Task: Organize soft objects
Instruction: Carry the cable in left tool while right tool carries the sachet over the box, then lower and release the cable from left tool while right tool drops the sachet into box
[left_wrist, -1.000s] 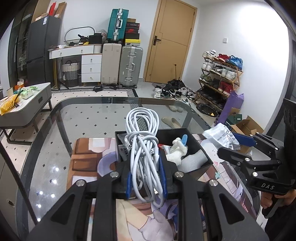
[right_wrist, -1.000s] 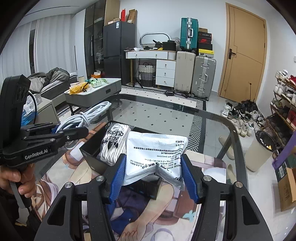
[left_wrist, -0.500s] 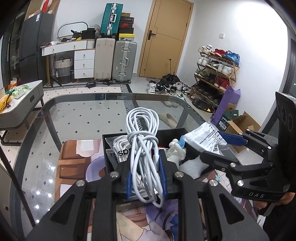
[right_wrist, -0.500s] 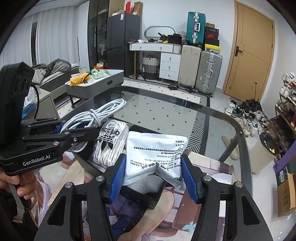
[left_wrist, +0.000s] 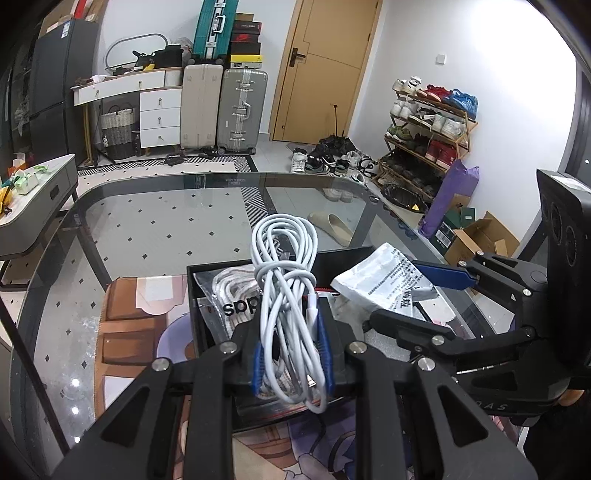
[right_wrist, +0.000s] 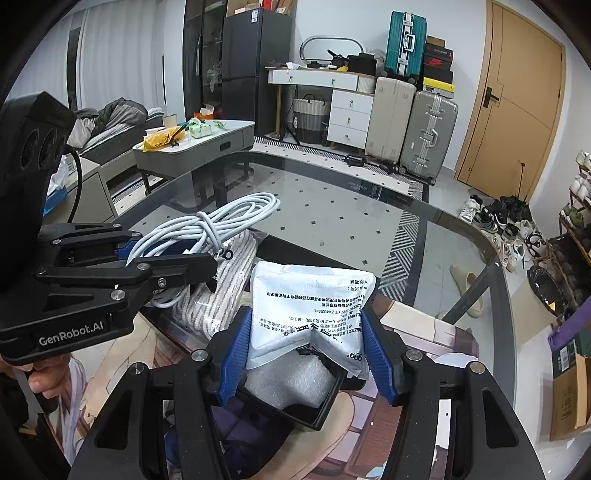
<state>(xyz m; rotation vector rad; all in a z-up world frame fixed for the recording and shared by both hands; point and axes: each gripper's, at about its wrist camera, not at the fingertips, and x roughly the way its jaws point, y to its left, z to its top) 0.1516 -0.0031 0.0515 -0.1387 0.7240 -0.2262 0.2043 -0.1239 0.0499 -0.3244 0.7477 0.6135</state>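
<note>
My left gripper (left_wrist: 291, 354) is shut on a coiled white cable (left_wrist: 286, 288) and holds it above the black box (left_wrist: 192, 291). The cable also shows in the right wrist view (right_wrist: 207, 225). My right gripper (right_wrist: 306, 354) is shut on a white printed pouch (right_wrist: 310, 310), held over the box's right part; the pouch shows in the left wrist view (left_wrist: 380, 284). In the box lie a bagged white rope (right_wrist: 221, 291) and a piece of white foam (right_wrist: 291, 380). The box's rim (right_wrist: 325, 406) shows in the right wrist view.
The box sits on a printed mat (left_wrist: 125, 317) on a glass table (left_wrist: 155, 221). A grey coffee table (right_wrist: 199, 147) stands to the left, suitcases (left_wrist: 240, 107) at the back, a shoe rack (left_wrist: 428, 133) to the right.
Both grippers have moved closer over the box with their loads. The bagged rope has come more into view under the cable. The pouch now hides the small white toy.
</note>
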